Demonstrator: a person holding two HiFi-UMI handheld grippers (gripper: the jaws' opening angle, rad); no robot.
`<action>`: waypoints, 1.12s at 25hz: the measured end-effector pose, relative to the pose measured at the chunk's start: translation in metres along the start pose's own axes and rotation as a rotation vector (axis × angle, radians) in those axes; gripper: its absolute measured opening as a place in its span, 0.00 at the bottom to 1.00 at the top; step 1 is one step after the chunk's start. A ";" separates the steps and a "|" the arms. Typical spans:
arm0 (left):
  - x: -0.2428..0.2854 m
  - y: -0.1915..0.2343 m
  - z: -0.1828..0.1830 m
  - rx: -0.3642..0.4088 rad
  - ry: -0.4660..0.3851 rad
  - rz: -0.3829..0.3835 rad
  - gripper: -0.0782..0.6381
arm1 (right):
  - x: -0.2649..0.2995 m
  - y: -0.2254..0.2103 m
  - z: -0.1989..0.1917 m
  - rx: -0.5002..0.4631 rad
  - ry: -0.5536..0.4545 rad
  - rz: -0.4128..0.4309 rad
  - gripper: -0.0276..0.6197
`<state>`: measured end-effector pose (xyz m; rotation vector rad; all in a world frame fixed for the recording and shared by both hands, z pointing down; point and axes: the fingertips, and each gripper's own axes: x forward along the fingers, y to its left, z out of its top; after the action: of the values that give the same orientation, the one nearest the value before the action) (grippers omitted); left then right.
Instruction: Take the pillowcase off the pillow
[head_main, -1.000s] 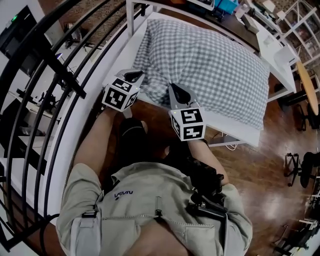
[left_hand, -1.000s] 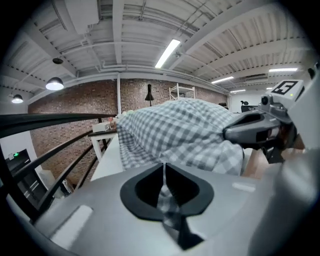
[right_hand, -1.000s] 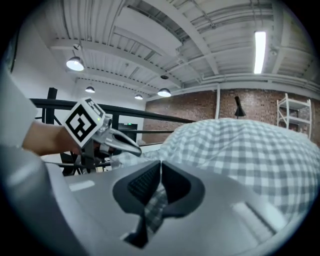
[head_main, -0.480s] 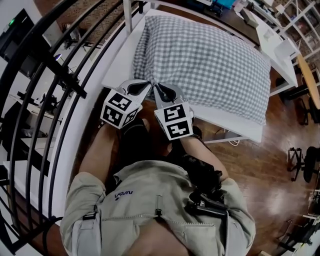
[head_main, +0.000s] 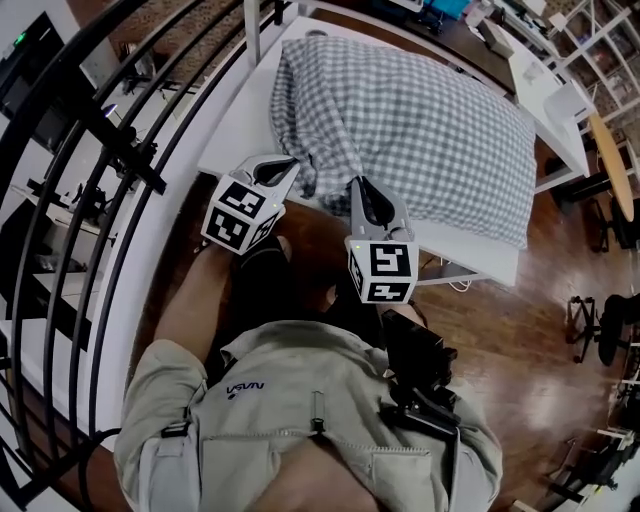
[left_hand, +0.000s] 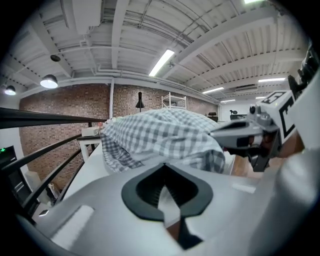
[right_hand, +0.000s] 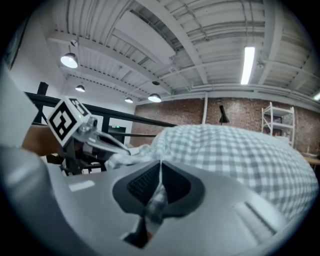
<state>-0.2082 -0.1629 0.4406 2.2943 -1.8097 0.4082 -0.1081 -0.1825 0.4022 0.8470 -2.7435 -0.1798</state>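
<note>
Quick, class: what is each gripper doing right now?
Left gripper: jaws closed on the pillowcase edge.
Right gripper: jaws just closed, pinching pillowcase fabric.

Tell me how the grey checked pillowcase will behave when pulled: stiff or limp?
Likely floppy: the grey-and-white checked fabric pillowcase bunches into folds at its near edge. Probably light, yet it looks fully stuffed and may drag along the white table.

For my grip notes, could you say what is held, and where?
Left gripper and right gripper pinch the pillowcase by its near edge; the right jaws just closed.
</note>
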 end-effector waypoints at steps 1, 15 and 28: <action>-0.001 0.000 0.006 0.008 -0.011 0.003 0.12 | 0.000 -0.003 -0.013 0.016 0.029 -0.001 0.06; 0.015 -0.044 -0.023 0.000 0.196 -0.268 0.21 | -0.001 0.014 -0.014 0.074 0.017 0.085 0.07; 0.010 -0.054 -0.009 0.059 0.140 -0.256 0.24 | 0.000 0.047 0.006 -0.014 0.046 0.153 0.06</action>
<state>-0.1545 -0.1570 0.4534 2.4286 -1.4348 0.5688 -0.1349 -0.1432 0.4051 0.6255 -2.7459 -0.1475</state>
